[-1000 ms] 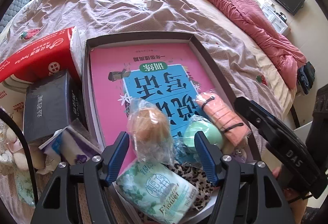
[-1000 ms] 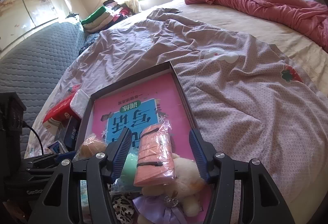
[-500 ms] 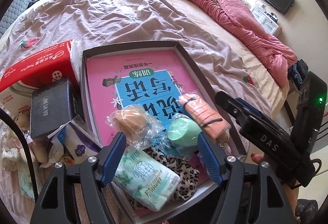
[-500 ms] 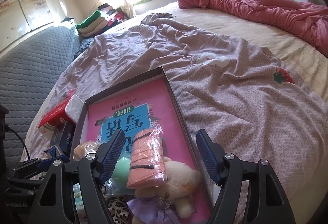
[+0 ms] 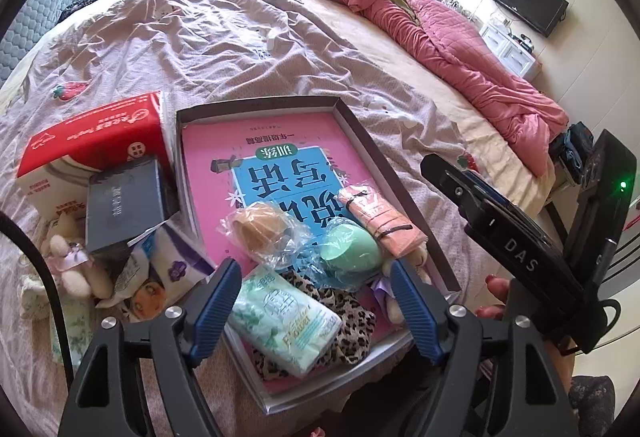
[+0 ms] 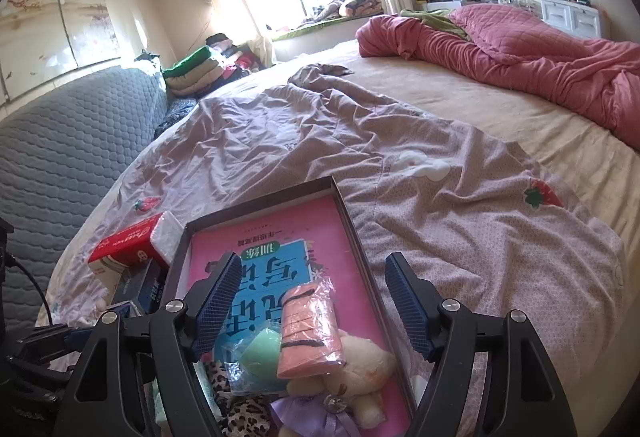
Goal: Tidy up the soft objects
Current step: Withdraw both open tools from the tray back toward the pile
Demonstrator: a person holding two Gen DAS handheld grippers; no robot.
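Partly hidden behind the opening, empty left tongs [image 5: 312, 301], a leopard cloth [image 5: 352, 321] lay under a tissue pack [image 5: 284, 321] in the tray [image 5: 360, 129], while the right tongs [image 6: 310, 303] stood wide above a peach roll [image 6: 308, 329] and half-cropped plush bear [image 6: 360, 365].

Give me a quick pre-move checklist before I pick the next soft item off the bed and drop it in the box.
1. Left gripper empty: ok; jaws opening, nothing pressed between them.
2. Right gripper empty: ok; the pads stand clear of the bagged peach rolled cloth.
3. Shallow grey cardboard box has free room: ok; the far half shows only the pink book cover.
4. Soft items remain outside: ok; small white plush toy lies left of the box.
5. Plush free to lift: cannot tell; the dark grey carton sits close against it.
6. Green tissue pack settled inside: ok.
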